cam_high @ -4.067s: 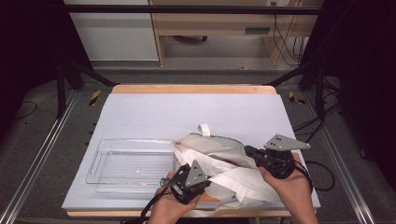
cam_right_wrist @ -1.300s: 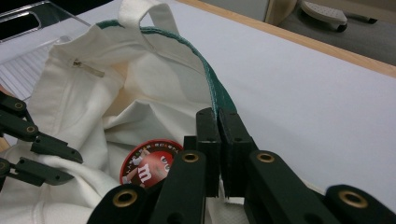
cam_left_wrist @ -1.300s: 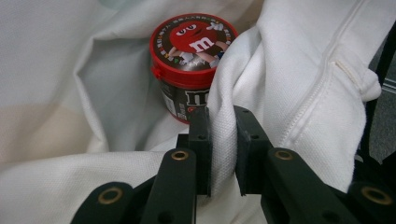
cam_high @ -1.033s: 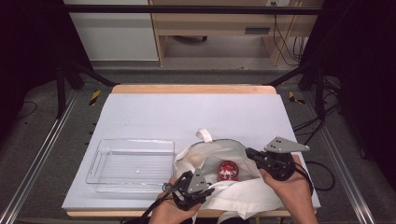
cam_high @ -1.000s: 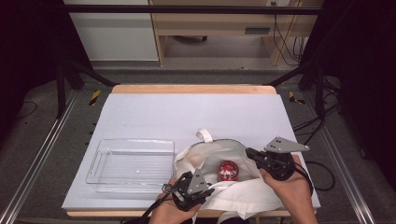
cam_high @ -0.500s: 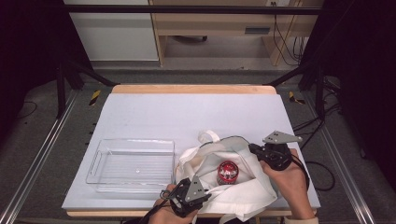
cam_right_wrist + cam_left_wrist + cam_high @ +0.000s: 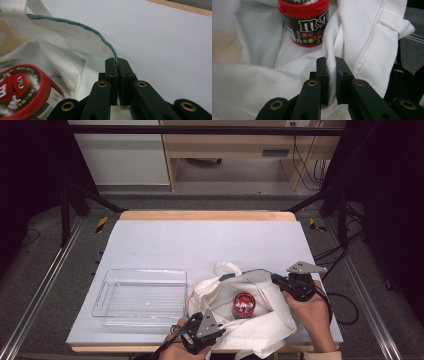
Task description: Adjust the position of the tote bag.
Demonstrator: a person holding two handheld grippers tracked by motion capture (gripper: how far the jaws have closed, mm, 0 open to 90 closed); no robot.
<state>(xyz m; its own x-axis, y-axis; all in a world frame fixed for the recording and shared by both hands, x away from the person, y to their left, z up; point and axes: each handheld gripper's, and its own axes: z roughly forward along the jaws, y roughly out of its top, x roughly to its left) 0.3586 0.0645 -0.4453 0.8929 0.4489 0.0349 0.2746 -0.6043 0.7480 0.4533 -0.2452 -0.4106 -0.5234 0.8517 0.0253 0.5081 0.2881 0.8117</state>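
A white cloth bag lies at the table's front right with its mouth spread wide. Inside it stands a red-lidded candy tub, also seen as the tub and the tub. My left gripper pinches the bag's near rim; the left gripper has a fold of white cloth clamped between its pads, having just closed a little further. My right gripper holds the far right rim, and the right gripper is shut on the green-stitched edge.
A clear plastic tray sits empty to the left of the bag. The pale table top stretches behind the bag to a wooden back edge. A bag handle loops up at the far rim.
The right gripper has drawn the bag's rim to the right and down, and the left has pulled the near rim toward the front, so the mouth gapes wider and the tub shows more.
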